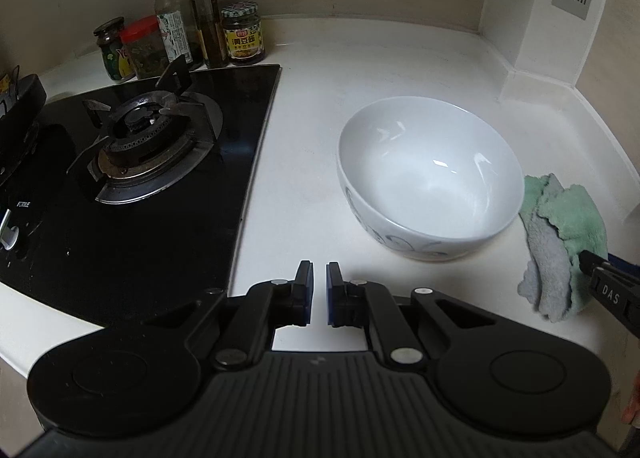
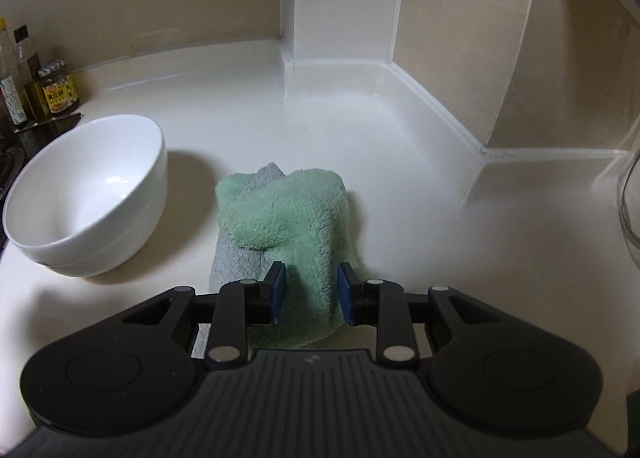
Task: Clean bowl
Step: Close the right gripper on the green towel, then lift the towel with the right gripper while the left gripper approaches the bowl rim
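**Right jaws straddle cloth beside bowl; left gripper idle, nearly closed**

Right gripper [image 2: 311,292], lower centre of the right wrist view: jaws partly open, blue pads either side of a fold of the green-and-grey cloth [image 2: 280,214]. The pads seem to touch the pile, but whether they are pinching it or just bracketing it I cannot tell. In the left wrist view the same gripper [image 1: 588,260] shows at the right edge, its tip at the cloth [image 1: 560,242].

Left gripper [image 1: 319,282], lower centre of the left wrist view: jaws narrowed to a slim gap, nothing between them, hovering over bare counter [image 1: 304,162].

Bowl [image 1: 430,178] sits upright on the counter at centre right, just left of the cloth; in the right wrist view it is at the left edge [image 2: 92,194]. Inside looks white and glossy, no visible dirt.

Step, as a judgement: the scene fits either taking up the cloth to wipe or setting it down after wiping; the pictures don't settle which. A wipe would need a firm pinch on the cloth and the bowl steadied.

Outward: gas hob [image 1: 132,162] at left, jars and bottles [image 1: 188,38] upper left.
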